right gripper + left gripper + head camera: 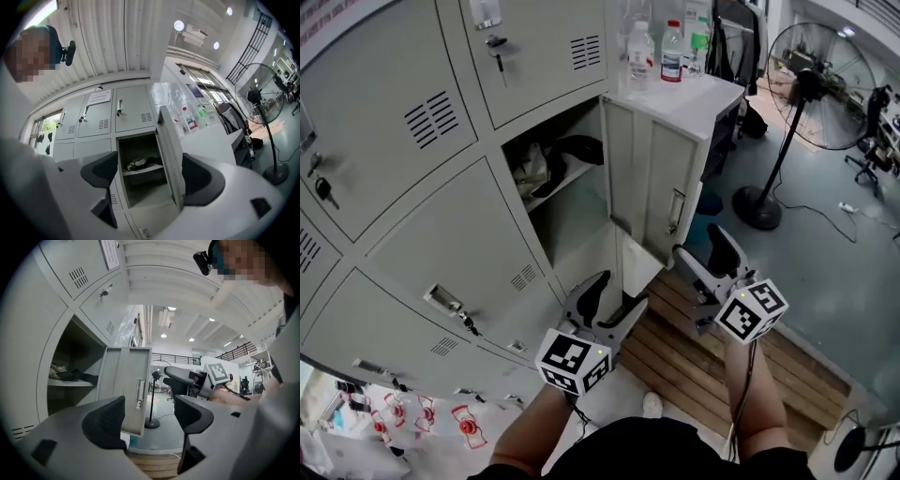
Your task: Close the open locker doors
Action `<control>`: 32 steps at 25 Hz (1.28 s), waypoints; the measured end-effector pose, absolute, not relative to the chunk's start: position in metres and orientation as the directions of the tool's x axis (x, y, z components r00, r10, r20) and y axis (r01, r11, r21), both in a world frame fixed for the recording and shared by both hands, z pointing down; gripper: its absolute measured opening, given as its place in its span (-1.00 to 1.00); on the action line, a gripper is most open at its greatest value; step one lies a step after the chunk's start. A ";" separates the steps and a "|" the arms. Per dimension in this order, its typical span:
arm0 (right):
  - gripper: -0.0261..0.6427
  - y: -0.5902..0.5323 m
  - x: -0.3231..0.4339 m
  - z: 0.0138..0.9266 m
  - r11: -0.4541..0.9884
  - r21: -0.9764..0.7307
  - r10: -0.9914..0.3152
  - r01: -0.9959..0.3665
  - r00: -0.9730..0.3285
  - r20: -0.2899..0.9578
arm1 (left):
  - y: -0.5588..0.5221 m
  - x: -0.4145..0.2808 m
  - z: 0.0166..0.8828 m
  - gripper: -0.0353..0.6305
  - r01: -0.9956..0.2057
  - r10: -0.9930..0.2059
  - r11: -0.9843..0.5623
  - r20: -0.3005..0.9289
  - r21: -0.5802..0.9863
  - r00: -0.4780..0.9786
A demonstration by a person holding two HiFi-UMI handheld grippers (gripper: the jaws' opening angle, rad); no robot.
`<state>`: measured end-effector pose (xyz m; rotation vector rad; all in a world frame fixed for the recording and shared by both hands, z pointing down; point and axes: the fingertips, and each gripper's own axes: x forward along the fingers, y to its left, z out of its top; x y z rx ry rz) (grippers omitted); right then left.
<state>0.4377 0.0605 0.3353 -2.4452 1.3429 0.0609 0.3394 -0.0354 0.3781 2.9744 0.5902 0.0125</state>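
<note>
One grey locker door (652,183) stands swung open from its compartment (567,192), where dark and light cloth lies on a shelf. Both grippers hover in front of it, apart from the door. My left gripper (614,295) is open and empty, below the compartment. In the left gripper view, the left gripper (150,414) looks at the door's outer face and handle (139,392). My right gripper (703,246) is open and empty, just right of the door's free edge. In the right gripper view, the right gripper (147,174) frames the door's edge (171,159) and the compartment (140,164).
The other locker doors (441,244) are closed, and some have keys in their locks. Bottles (661,52) stand on a white cabinet right of the open door. A floor fan (806,103) stands further right. A wooden slat platform (703,361) lies underfoot.
</note>
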 end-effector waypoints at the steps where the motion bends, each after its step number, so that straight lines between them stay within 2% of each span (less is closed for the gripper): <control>1: 0.35 0.065 0.446 0.339 -0.487 -0.285 -0.813 -0.825 0.548 -0.197 | -0.030 0.347 0.379 0.11 0.379 0.380 -0.919 -0.015 0.108 0.925; 13: 0.21 0.066 0.506 0.364 -0.359 -0.295 -0.899 -0.886 0.413 -0.148 | 0.001 0.405 0.388 0.11 0.288 0.288 -0.952 -0.020 0.107 0.957; 19: 0.06 0.058 0.517 0.371 -0.287 -0.295 -0.931 -0.911 0.338 -0.136 | 0.003 0.411 0.391 0.11 0.228 0.229 -0.968 -0.004 0.102 0.974; 32: -0.13 0.037 0.531 0.380 -0.248 -0.306 -0.947 -0.919 0.296 -0.121 | -0.015 0.409 0.394 0.11 0.165 0.166 -0.981 0.004 0.105 0.986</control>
